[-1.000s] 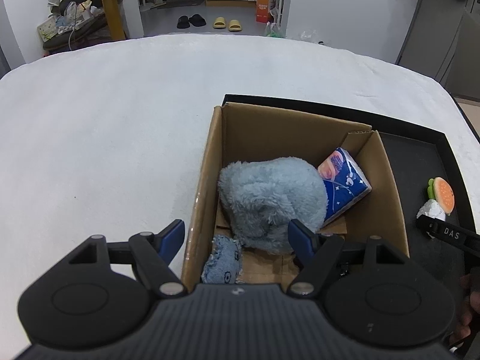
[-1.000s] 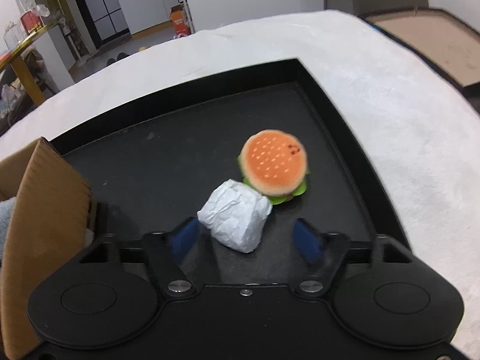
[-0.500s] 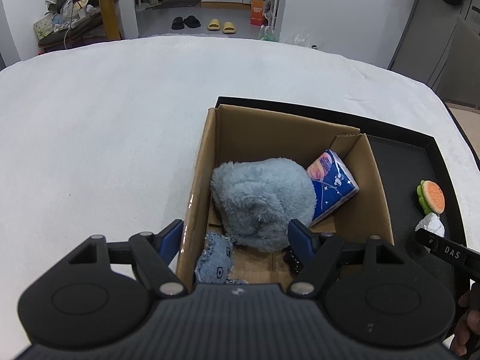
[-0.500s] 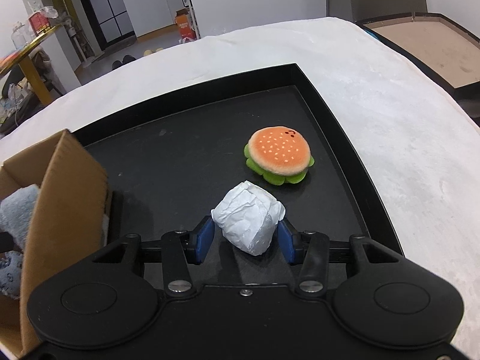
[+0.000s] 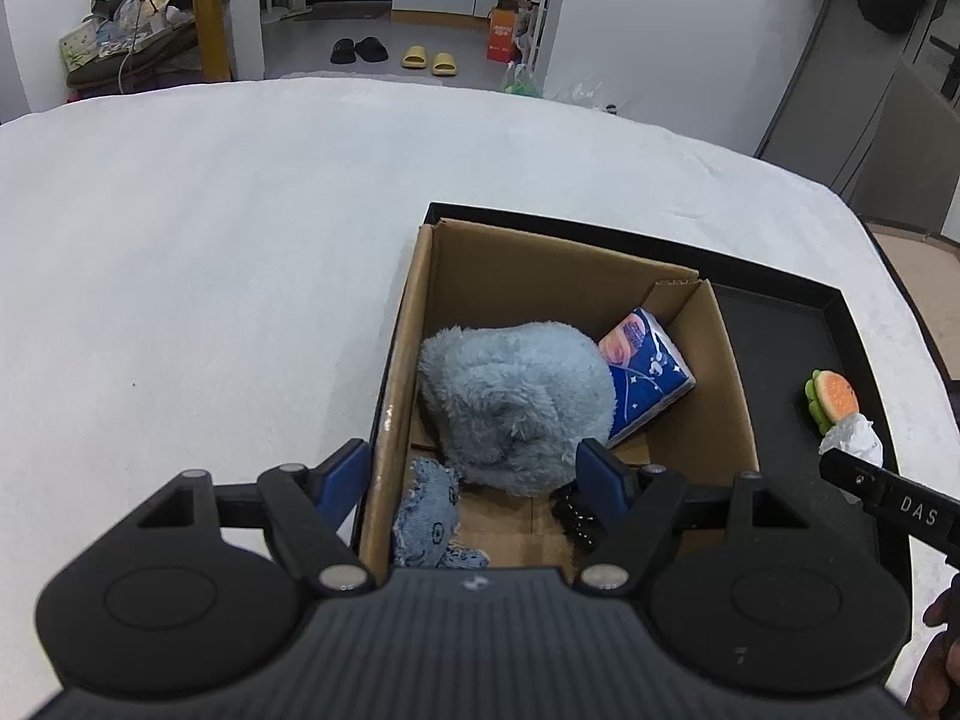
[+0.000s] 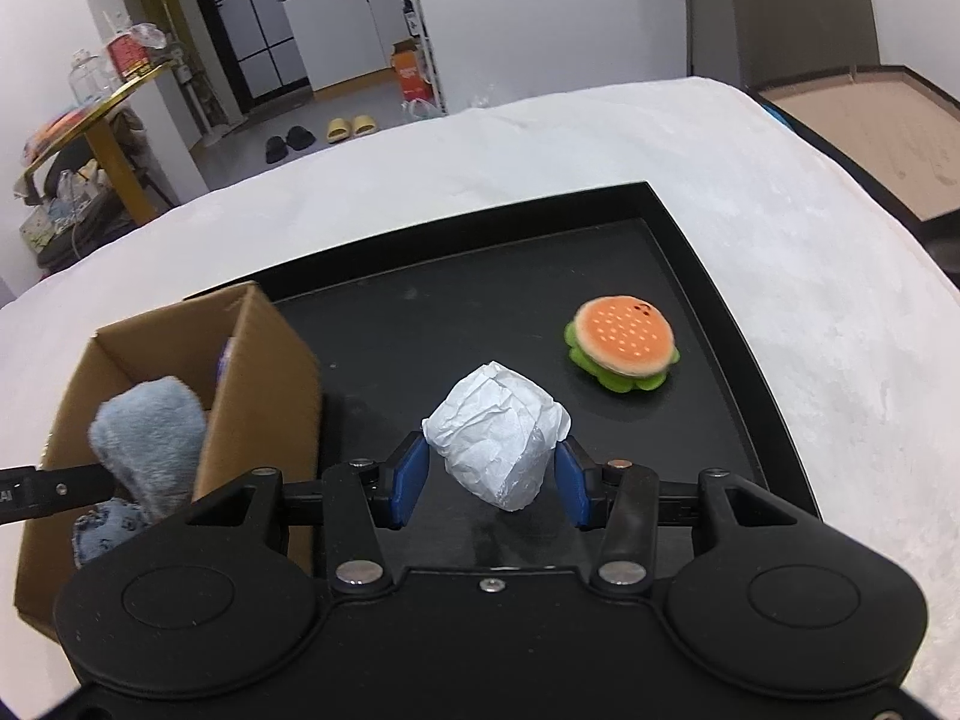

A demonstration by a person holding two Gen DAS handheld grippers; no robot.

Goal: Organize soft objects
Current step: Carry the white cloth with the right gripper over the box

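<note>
My right gripper [image 6: 493, 474] is shut on a crumpled white paper ball [image 6: 498, 432], lifted above the black tray [image 6: 708, 276]. A plush burger [image 6: 624, 341] lies on the tray to the right of the ball. The cardboard box [image 5: 729, 372] stands at the tray's left end and holds a fluffy grey-blue plush [image 5: 516, 396], a blue tissue pack [image 5: 648, 378], a small denim piece [image 5: 432, 510] and a small black object [image 5: 573, 519]. My left gripper [image 5: 474, 474] hovers open over the box's near left wall, with nothing between its fingers.
The tray [image 5: 840, 324] sits on a white cloth-covered table [image 5: 210, 252]. In the left wrist view the right gripper's finger [image 5: 888, 498] and part of a hand [image 5: 942, 660] show at the right edge. A second tray [image 6: 870, 120] lies beyond the table's far right.
The right gripper's pads closed onto the paper ball and lifted it off the tray, away from the burger. The left gripper stayed open above the box.
</note>
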